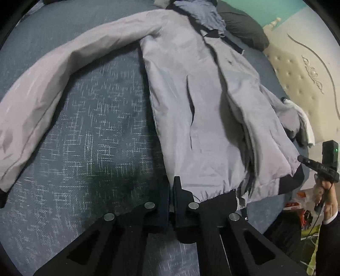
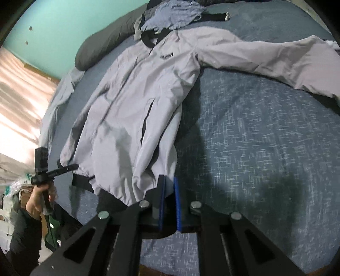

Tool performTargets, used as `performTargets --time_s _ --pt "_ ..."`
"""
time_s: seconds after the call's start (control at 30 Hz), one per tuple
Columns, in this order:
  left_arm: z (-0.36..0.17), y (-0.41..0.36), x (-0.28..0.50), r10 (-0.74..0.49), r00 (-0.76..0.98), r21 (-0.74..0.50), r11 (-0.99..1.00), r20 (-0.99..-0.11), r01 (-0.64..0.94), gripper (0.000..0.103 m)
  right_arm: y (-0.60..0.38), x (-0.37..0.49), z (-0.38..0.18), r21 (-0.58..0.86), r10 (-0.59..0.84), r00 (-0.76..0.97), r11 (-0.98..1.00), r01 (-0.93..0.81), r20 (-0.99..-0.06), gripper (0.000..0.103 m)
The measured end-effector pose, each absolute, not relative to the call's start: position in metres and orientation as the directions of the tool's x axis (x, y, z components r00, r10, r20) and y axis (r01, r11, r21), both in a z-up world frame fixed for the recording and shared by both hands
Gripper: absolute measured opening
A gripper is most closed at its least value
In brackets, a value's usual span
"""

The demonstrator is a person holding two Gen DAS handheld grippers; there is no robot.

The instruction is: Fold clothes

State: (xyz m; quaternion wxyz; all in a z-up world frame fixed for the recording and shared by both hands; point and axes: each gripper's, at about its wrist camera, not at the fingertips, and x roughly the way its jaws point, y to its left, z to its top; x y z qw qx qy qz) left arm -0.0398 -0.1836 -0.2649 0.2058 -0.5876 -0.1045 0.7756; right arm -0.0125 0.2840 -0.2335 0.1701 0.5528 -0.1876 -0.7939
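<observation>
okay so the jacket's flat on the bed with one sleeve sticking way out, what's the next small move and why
Probably carry the right tongs to the outstretched sleeve and fold it across the jacket. The body lies flat and that sleeve juts over the bed; the tongs look shut at the hem, so open them first.

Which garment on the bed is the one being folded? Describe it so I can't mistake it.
On the blue patterned bedspread, it is the pale grey jacket spread flat, one sleeve stretched sideways. Unlike the crumpled blue-grey garment above its collar, it has black hem trim and a chest logo.
</observation>
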Motion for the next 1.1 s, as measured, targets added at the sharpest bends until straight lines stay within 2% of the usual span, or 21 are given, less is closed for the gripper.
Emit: performTargets --time_s 0.23,0.47,0.57,0.67,0.7,0.77,0.8,0.83,1.0,1.1 --pt "-0.251 -0.185 -0.014 0.468 -0.21 -0.426 -0.878 -0.858 -0.219 0.003 0.298 0.004 -0.24 0.496 -0.476 -0.321 -0.868 0.022 -0.819 0.007" --pt "-0.286 -0.191 -0.019 0.429 -0.148 -0.4 -0.896 -0.891 -0.191 0.003 0.336 0.002 -0.298 0.531 -0.485 -0.249 -0.831 -0.167 -0.838 0.007" --pt "-0.291 -0.193 -0.022 0.418 -0.14 -0.391 -0.902 -0.898 -0.185 0.003 0.335 0.001 -0.302 0.483 -0.449 -0.213 -0.862 -0.153 -0.868 0.007" --pt "-0.291 -0.194 -0.024 0.404 -0.138 -0.376 -0.906 -0.904 -0.192 0.003 0.338 -0.004 -0.292 0.491 -0.449 -0.251 -0.861 -0.136 -0.857 0.007" --pt "-0.291 -0.194 -0.025 0.4 -0.137 -0.372 -0.908 -0.906 -0.195 0.003 0.339 -0.007 -0.286 0.49 -0.447 -0.268 -0.862 -0.125 -0.854 0.009" --pt "-0.291 -0.194 -0.026 0.394 -0.137 -0.365 -0.91 -0.909 -0.196 0.003 0.337 -0.012 -0.278 0.492 -0.45 -0.28 -0.865 -0.1 -0.848 0.019" --pt "-0.291 -0.194 -0.027 0.391 -0.136 -0.362 -0.911 -0.91 -0.196 0.003 0.334 -0.015 -0.277 0.492 -0.454 -0.279 -0.866 -0.083 -0.846 0.035" --pt "-0.292 -0.194 -0.028 0.39 -0.135 -0.361 -0.912 -0.911 -0.195 0.003 0.327 -0.019 -0.276 0.492 -0.46 -0.273 -0.868 -0.06 -0.845 0.044" --pt "-0.293 -0.201 -0.032 0.388 -0.134 -0.361 -0.913 -0.912 -0.19 0.003 0.282 -0.031 -0.281 0.425 -0.437 -0.237 -0.899 0.104 -0.868 0.044" --pt "-0.292 -0.205 -0.033 0.387 -0.134 -0.359 -0.913 -0.912 -0.195 0.004 0.265 -0.038 -0.293 0.33 -0.359 -0.211 -0.931 0.158 -0.909 0.044"
